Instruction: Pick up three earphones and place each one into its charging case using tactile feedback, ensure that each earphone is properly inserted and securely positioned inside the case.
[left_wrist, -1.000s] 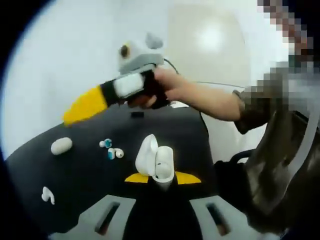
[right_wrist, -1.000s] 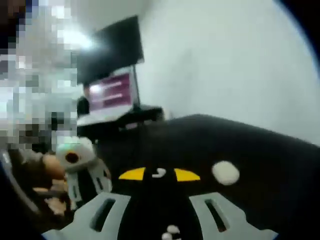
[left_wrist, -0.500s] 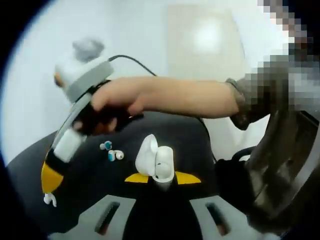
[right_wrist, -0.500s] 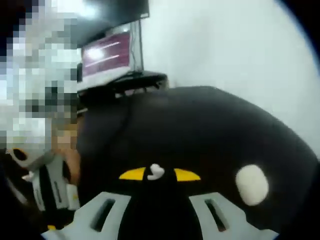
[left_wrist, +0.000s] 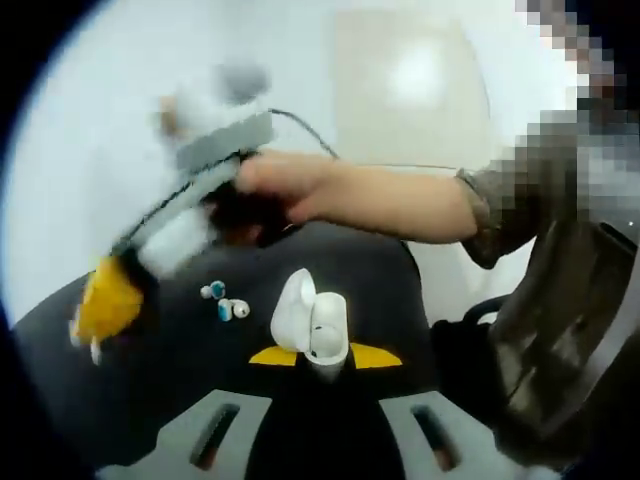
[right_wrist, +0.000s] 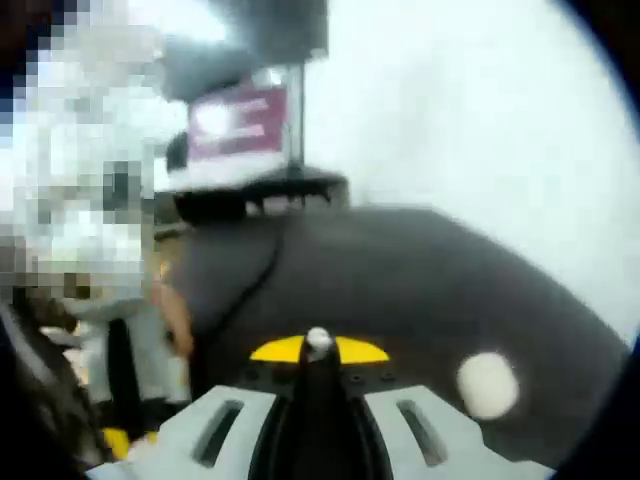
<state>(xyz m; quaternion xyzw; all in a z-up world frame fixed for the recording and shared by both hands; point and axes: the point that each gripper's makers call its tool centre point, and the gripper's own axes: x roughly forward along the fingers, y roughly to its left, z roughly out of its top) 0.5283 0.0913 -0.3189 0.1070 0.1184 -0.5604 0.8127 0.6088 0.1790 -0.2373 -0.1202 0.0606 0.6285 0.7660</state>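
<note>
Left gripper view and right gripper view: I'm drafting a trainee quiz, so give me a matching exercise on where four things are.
Things:
1. open white plastic charging case
2. small white earphone
3. white oval pebble-shaped object
4. pair of teal-tipped white earbuds

Places:
A. clamped in the right gripper
B. loose on the black table, beyond the open case
C. clamped in the left gripper
D. alone on the table, beside the right gripper's tips

Pairs: 1-C, 2-A, 3-D, 4-B

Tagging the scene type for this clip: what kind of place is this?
Probably an office or lab data-collection station, indoors. A round black table stands by plain white walls, a lit monitor screen sits on a dark desk behind it, and small white earphones lie near an open white charging case.
</note>
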